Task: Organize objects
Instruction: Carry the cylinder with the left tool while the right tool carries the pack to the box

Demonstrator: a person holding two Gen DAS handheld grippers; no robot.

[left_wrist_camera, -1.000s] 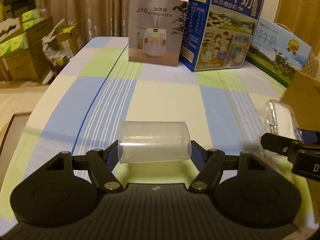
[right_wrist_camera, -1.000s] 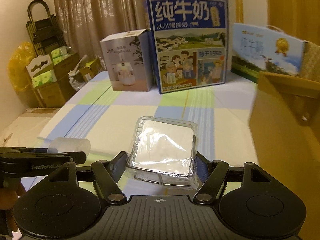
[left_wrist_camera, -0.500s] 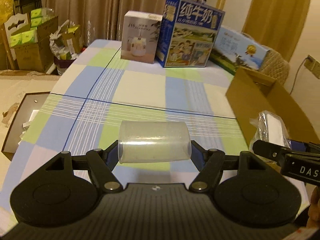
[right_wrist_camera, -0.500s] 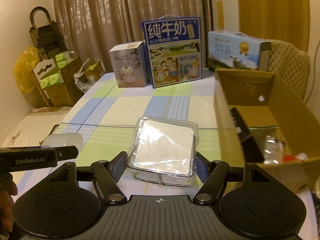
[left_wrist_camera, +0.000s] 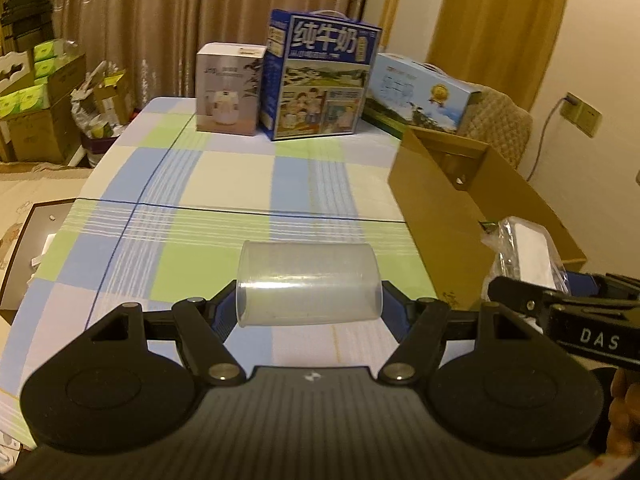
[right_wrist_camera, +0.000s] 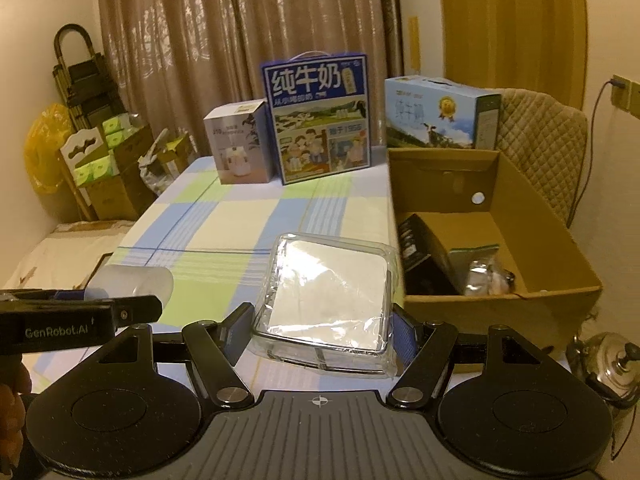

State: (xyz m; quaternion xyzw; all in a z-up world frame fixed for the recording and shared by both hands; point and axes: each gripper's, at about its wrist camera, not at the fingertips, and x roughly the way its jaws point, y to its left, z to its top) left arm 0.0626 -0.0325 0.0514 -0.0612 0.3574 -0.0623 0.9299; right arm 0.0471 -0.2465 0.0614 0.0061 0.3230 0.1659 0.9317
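My left gripper [left_wrist_camera: 308, 308] is shut on a frosted clear plastic cup [left_wrist_camera: 307, 283] held sideways above the checked tablecloth. The same cup [right_wrist_camera: 132, 282] shows at the left edge of the right wrist view. My right gripper [right_wrist_camera: 323, 330] is shut on a square white pack in clear wrap [right_wrist_camera: 330, 296], also lifted off the table; this pack [left_wrist_camera: 528, 250] appears at the right of the left wrist view. An open cardboard box [right_wrist_camera: 556, 220] stands just right of the pack, with a black item and some wrapped things inside.
At the table's far end stand a white humidifier box [left_wrist_camera: 229, 90], a tall blue milk carton [left_wrist_camera: 320, 80] and a light blue carton [right_wrist_camera: 440, 112]. A padded chair back [right_wrist_camera: 540, 136] is behind the cardboard box. A metal kettle [right_wrist_camera: 608, 364] sits low at the right. Stacked boxes line the left wall.
Both grippers have pulled back and risen with their loads; the far boxes look smaller and the open cardboard box has come into view at the right.
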